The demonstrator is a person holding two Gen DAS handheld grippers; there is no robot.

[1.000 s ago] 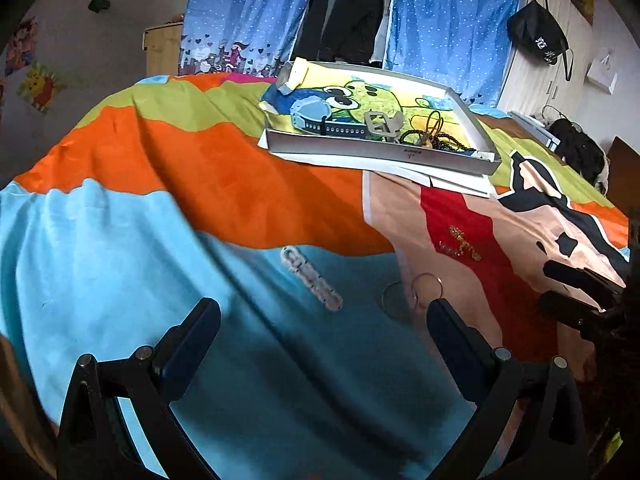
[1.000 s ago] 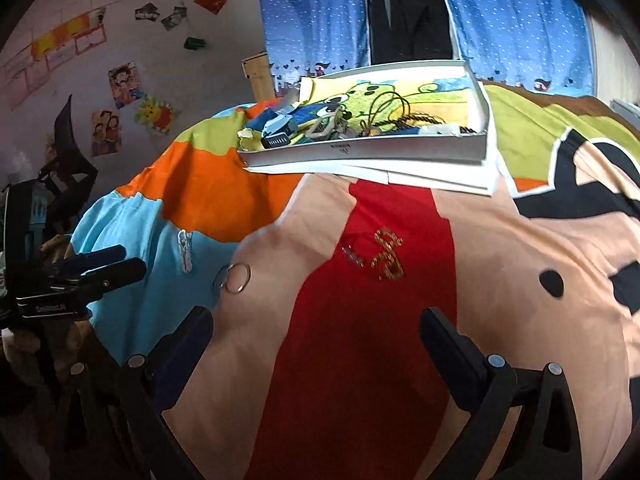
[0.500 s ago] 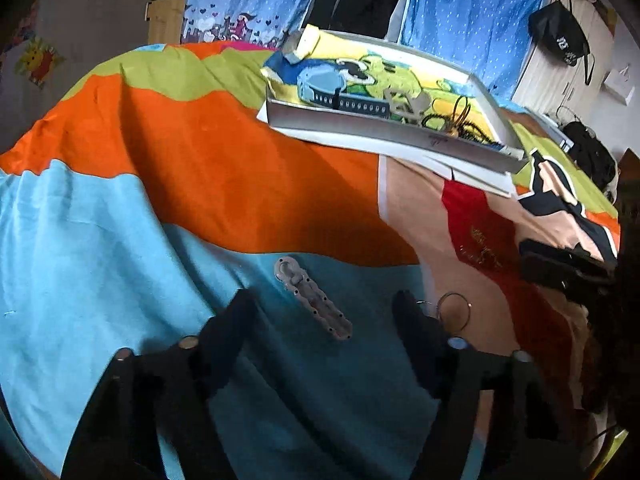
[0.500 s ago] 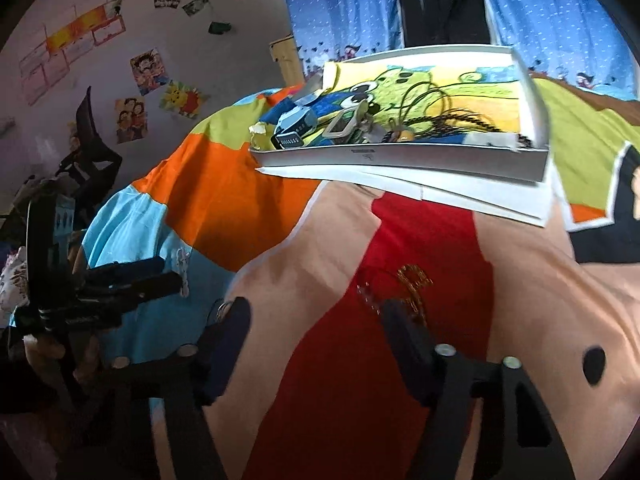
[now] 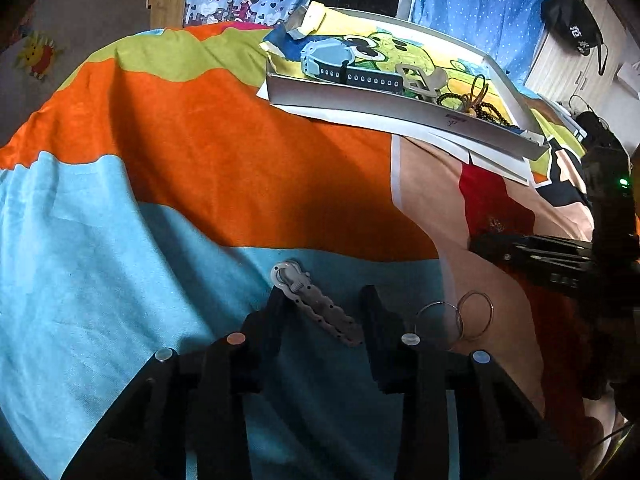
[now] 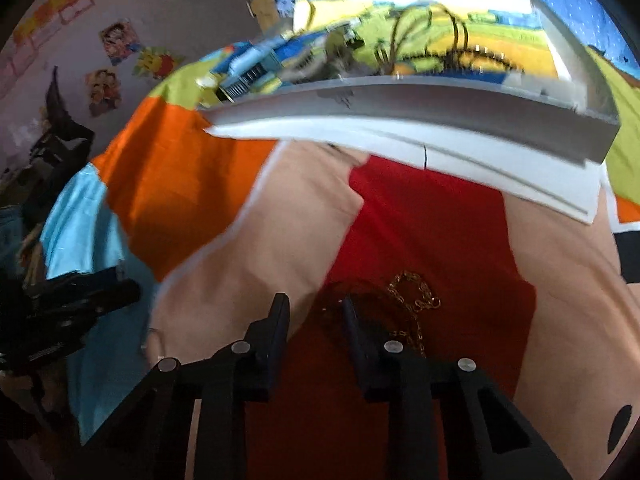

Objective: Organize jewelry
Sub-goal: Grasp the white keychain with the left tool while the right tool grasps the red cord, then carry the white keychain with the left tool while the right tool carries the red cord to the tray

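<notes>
Left gripper point(image 5: 324, 300): jaws closing, narrow, astride the grey bracelet point(image 5: 316, 306) on the blue bedspread point(image 5: 100, 260); contact unclear. Right gripper point(image 6: 314, 312): jaws closing, narrow, gold chain point(image 6: 412, 300) at 3 o'clock of its tips. Tray point(image 5: 400, 106) at 12 o'clock

My silver link bracelet point(image 5: 316, 304) lies flat, slanting across the blue cloth; two interlinked silver hoops point(image 5: 456, 318) rest just beside it. My gold chain point(image 6: 414, 304) – loosely bunched – sits on red.
</notes>
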